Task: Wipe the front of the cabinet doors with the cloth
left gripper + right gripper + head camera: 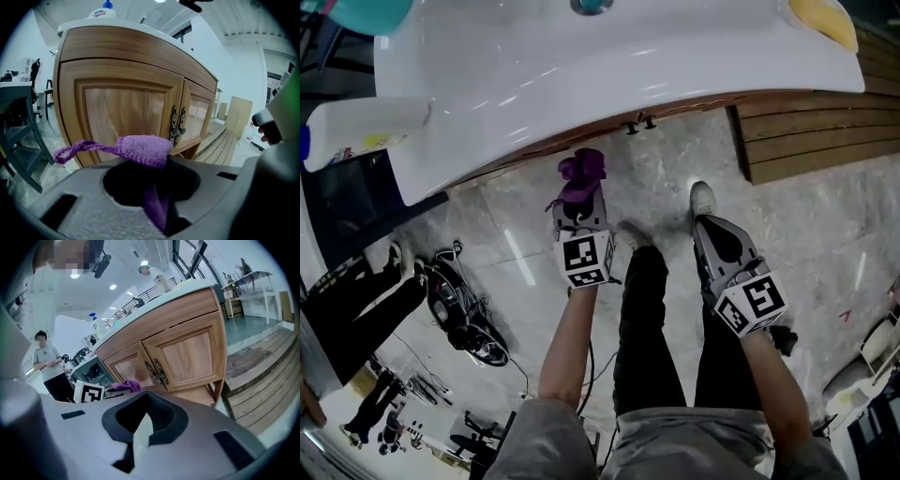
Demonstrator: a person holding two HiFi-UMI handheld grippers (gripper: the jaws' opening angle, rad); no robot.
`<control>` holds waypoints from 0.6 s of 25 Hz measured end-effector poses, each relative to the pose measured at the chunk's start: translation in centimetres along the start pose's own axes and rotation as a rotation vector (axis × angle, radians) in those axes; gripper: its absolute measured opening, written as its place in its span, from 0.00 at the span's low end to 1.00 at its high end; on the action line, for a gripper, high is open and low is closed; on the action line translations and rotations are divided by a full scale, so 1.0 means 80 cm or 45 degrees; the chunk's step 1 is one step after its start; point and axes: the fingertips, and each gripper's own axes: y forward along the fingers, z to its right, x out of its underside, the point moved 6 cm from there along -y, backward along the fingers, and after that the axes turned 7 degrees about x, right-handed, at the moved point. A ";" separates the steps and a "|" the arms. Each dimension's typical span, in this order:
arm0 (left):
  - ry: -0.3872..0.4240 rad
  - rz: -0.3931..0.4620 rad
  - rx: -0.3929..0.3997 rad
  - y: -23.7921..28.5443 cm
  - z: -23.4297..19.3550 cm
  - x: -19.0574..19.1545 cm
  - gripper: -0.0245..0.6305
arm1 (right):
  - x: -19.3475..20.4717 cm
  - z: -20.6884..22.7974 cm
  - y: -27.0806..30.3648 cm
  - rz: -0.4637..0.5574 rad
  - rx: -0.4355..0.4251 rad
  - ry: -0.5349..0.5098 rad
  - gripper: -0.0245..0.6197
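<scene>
Left tongs [158,208] clamped on purple cloth [140,150], one loop of it trailing out to the side. Cloth sits close in front of the left cabinet door [124,117], beside the handles [176,124]; can't tell if touching. Right tongs [140,432] closed on nothing, back from the right door [187,355]. White worktop [581,75] overhead.

Head view steeply down; both gripper views low, facing same cabinet doors [123,117] (left one nearer)
</scene>
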 end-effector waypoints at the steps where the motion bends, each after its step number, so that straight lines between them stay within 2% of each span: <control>1: 0.003 -0.004 -0.008 -0.004 -0.006 0.004 0.15 | 0.001 -0.003 0.002 -0.002 -0.001 0.000 0.05; 10: -0.015 -0.064 -0.068 -0.011 -0.057 0.040 0.15 | 0.015 -0.013 0.025 0.028 0.027 0.007 0.05; 15: -0.020 -0.066 -0.098 -0.001 -0.080 0.050 0.15 | 0.025 -0.018 0.038 0.058 0.004 -0.018 0.05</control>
